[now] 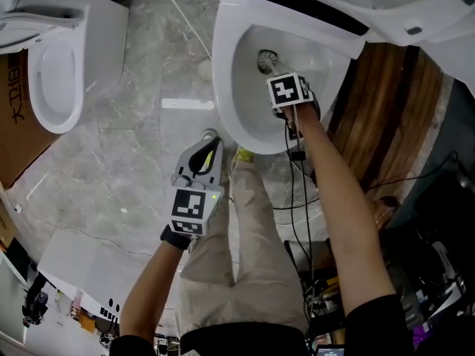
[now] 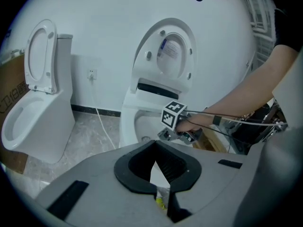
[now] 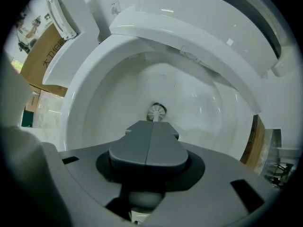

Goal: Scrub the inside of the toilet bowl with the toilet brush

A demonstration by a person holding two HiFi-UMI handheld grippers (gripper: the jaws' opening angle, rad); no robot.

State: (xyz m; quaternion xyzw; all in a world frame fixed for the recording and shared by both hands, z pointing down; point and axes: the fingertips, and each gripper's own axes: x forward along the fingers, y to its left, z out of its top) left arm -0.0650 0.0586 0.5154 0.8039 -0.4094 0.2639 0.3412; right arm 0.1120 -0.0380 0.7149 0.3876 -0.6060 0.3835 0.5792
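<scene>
Head view and both gripper views of a toilet-scrubbing task, mid-stroke. The right gripper (image 1: 278, 78) reaches down into the open toilet bowl (image 1: 249, 124), its jaws pressed together on the thin handle of the toilet brush (image 1: 266, 59). In the right gripper view the round brush head (image 3: 156, 112) sits at the outlet in the bottom of the bowl, just beyond the jaw tips. The left gripper (image 1: 210, 142) hangs outside the bowl, over the marble floor (image 1: 141, 162) near the front of the rim; its jaws stand apart with nothing between them. A second toilet (image 1: 56, 80) stands well apart to the left and plays no part.

Progress, as a judgement: the brush is taken up and scrubbing appears under way at the lowest point of the bowl. The porcelain shows neither foam nor visible soil, so how much of the wall is already covered cannot be told. The side walls and the zone under the rim probably remain, then returning the brush
</scene>
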